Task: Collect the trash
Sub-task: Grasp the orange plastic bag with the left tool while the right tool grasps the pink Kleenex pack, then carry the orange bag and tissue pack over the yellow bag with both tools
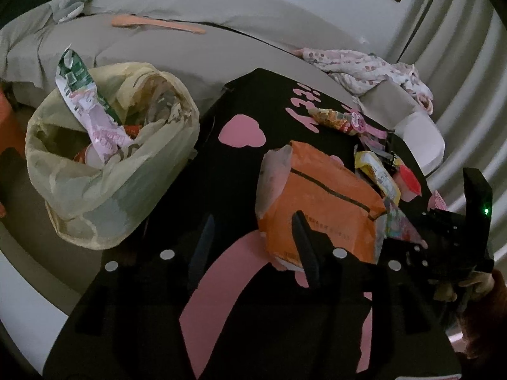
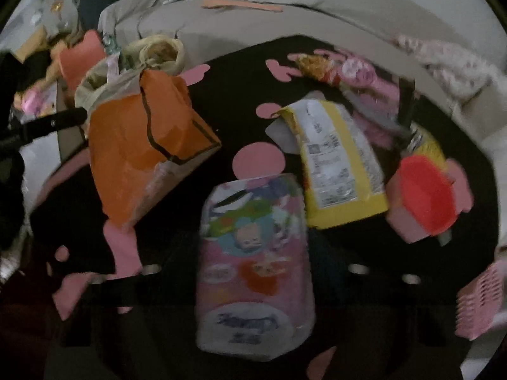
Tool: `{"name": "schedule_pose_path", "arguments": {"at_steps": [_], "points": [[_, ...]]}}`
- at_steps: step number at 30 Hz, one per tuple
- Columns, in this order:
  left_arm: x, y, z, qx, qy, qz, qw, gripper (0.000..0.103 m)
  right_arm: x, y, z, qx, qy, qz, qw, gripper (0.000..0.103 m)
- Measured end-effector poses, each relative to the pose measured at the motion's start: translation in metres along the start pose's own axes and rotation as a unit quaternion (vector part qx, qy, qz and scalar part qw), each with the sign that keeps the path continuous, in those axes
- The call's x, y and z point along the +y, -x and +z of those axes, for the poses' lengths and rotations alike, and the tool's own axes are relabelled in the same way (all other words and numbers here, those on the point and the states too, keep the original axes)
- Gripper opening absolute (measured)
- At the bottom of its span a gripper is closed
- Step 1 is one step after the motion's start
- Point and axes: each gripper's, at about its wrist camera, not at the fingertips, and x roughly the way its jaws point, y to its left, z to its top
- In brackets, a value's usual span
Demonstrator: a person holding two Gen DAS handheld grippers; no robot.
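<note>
A pale yellow-green plastic trash bag stands beside the black tabletop with pink shapes, already well filled: a green and pink crumpled wrapper sticks up out of its mouth among other scraps. So part of the collecting looks done. Much is left on the tabletop: an orange paper pouch with black lines, a yellow packet with a white printed label, a pink cartoon-printed tissue pack, a red-lidded pink cup and small sweet wrappers at the far edge.

The left tool hangs with its fingers spread, pinching nothing; its right finger stands in front of the orange pouch, though I cannot tell if it touches. The right tool sits low over the tissue pack, which lies between its dark fingers; the view is blurred and I cannot tell whether they press on it

By my reckoning the job is near half done
</note>
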Motion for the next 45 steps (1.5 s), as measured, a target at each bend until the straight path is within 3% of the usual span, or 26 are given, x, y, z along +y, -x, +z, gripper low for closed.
{"name": "schedule_pose_path", "arguments": {"at_steps": [2, 7, 14, 22, 28, 31, 34, 35, 36, 37, 41, 45], "points": [[0.002, -0.001, -0.002, 0.002, 0.003, 0.002, 1.0, 0.05, -0.001, 0.006, -0.001, -0.006, -0.002, 0.013, 1.0, 0.034], [0.004, -0.002, -0.004, 0.002, 0.011, -0.001, 0.9999, 0.05, -0.011, 0.026, -0.004, -0.033, -0.021, 0.024, 0.999, 0.019], [-0.002, -0.003, 0.003, -0.01, 0.003, -0.003, 0.9999, 0.053, -0.031, 0.055, -0.013, -0.078, -0.075, 0.024, 0.994, 0.016], [-0.013, -0.033, 0.033, -0.011, -0.043, 0.002, 0.999, 0.055, -0.044, 0.06, -0.024, -0.092, -0.11, 0.033, 0.989, 0.016], [-0.021, -0.068, 0.05, 0.038, -0.064, -0.025, 0.9969, 0.055, -0.047, 0.055, -0.03, -0.089, -0.122, 0.038, 0.988, 0.016], [-0.032, -0.079, 0.044, 0.077, -0.085, -0.031, 0.9929, 0.055, -0.051, 0.057, -0.034, -0.092, -0.127, 0.038, 0.987, 0.016], [-0.047, -0.077, 0.031, 0.08, -0.116, -0.02, 0.9898, 0.054, -0.055, 0.058, -0.036, -0.096, -0.134, 0.038, 0.986, 0.016], [-0.05, -0.075, 0.027, 0.078, -0.124, -0.015, 0.9891, 0.052, -0.056, 0.057, -0.037, -0.097, -0.137, 0.038, 0.985, 0.016], [-0.051, -0.073, 0.025, 0.075, -0.126, -0.011, 0.9891, 0.036, -0.057, 0.056, -0.038, -0.097, -0.141, 0.04, 0.984, 0.016], [-0.051, -0.07, 0.022, 0.074, -0.125, -0.008, 0.9893, 0.028, -0.057, 0.056, -0.038, -0.097, -0.143, 0.041, 0.984, 0.016], [-0.046, -0.052, 0.022, 0.057, -0.097, -0.011, 0.9936, 0.021, -0.055, 0.059, -0.04, -0.101, -0.141, 0.04, 0.984, 0.016], [-0.044, -0.019, 0.029, 0.016, -0.082, -0.01, 0.9964, 0.02, -0.053, 0.07, -0.038, -0.119, -0.138, 0.035, 0.983, 0.016]]}}
